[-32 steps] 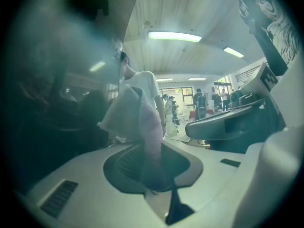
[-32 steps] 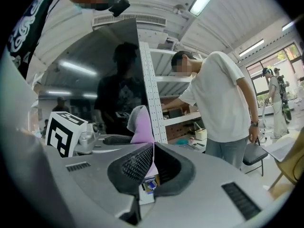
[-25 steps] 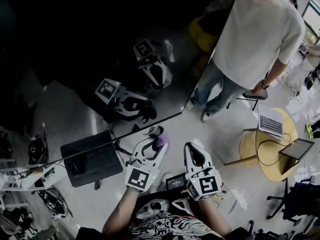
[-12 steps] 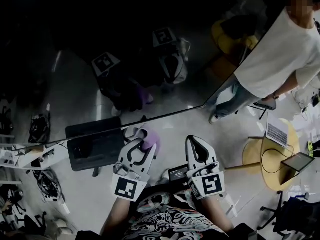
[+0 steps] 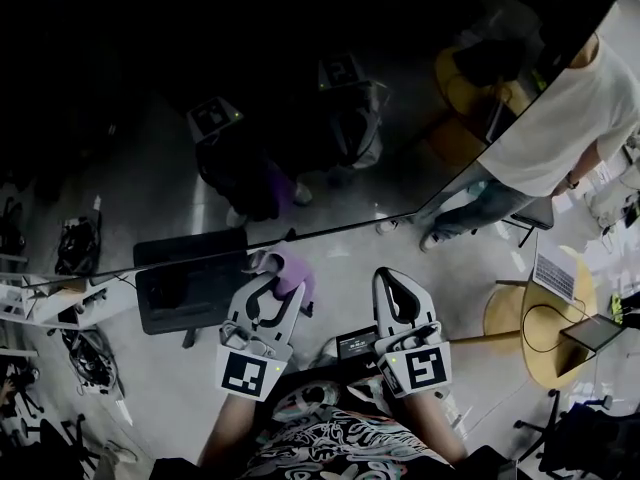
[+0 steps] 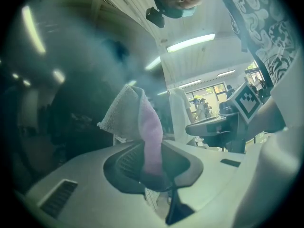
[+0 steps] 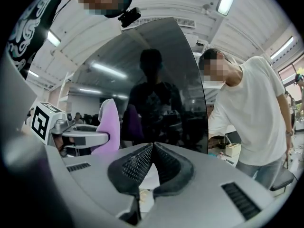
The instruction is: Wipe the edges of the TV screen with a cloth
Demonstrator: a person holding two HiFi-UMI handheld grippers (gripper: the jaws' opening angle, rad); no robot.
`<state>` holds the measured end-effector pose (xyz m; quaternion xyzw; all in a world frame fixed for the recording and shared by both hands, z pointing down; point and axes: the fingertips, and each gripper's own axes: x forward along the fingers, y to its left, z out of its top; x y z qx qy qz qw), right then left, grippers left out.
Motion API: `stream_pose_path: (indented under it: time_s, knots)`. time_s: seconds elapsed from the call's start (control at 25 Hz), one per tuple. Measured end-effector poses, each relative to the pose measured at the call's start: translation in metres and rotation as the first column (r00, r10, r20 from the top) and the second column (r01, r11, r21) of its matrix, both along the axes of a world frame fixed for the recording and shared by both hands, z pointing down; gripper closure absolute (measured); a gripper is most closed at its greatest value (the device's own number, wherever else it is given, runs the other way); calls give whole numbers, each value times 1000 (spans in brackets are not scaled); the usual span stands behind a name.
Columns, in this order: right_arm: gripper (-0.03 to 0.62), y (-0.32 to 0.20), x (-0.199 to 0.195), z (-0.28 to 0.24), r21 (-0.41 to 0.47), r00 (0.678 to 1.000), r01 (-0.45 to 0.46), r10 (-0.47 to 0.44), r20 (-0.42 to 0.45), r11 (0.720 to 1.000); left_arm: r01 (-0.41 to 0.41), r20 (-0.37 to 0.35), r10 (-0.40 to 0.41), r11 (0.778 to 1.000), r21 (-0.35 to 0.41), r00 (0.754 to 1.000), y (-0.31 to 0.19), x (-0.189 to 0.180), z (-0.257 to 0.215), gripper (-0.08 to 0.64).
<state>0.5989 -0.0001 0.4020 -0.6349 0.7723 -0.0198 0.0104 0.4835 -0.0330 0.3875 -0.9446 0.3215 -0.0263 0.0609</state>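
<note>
A large dark TV screen [image 5: 300,98] fills the upper view. The left hand-held gripper [image 5: 272,273] is clamped on a purple cloth [image 5: 294,271] just beside the screen's lower edge. The right hand-held gripper [image 5: 396,283] is nearby, jaws together, holding nothing.

Person in white T-shirt [image 5: 565,133], laptop [image 5: 556,274] on round table [image 5: 520,348], black case [image 5: 190,303] on floor

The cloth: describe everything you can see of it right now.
The cloth is a small folded piece, lilac on one face and whitish and terry-like on the other. It is pinched between the jaws of the left gripper and stands up past their tips, with its top edge drooping a little. It sits at the lower edge of the dark TV screen; whether it touches the screen cannot be told.
</note>
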Motion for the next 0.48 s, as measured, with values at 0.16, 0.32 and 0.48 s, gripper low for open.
stream_pose_path:
  time_s: [0.16,0.32,0.48]
  knots:
    - [563,3,-2,1,-8,1000,-1,1,0,1000,-36,70,33,999,40,997,6,1,1,460]
    - [563,8,-2,2,-11,1000,0,0,4,1000,-33,38,32,999,28,999,10,3,0,460]
    - [563,8,-1,1,-1,1000,-10,10,23,1000,-80,145,68,994,77,987,12,5,7,460]
